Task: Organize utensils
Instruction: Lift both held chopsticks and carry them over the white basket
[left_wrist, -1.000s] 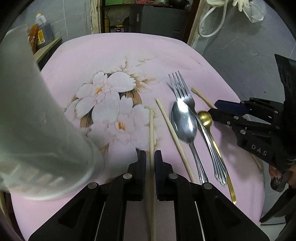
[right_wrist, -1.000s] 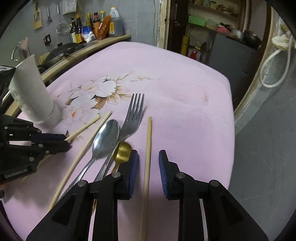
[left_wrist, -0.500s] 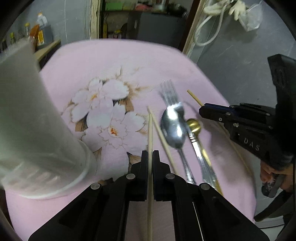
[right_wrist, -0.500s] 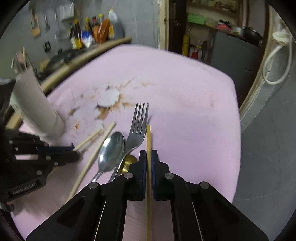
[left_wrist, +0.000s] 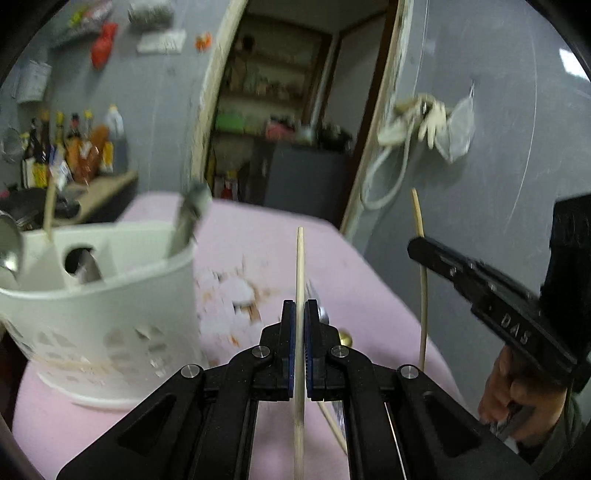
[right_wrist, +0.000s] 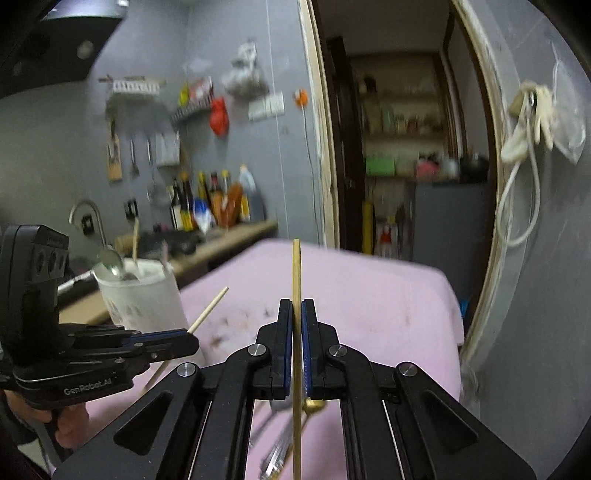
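Your left gripper (left_wrist: 300, 306) is clamped on a chopstick (left_wrist: 300, 266) pointing to 12 o'clock, lifted above the pink tablecloth (left_wrist: 258, 236). The white utensil holder (left_wrist: 110, 314) sits at 9 o'clock. Your right gripper (right_wrist: 296, 306) pinches its own chopstick (right_wrist: 296, 269), upright too.

Dim indoor light, motion blur, fisheye vignetting
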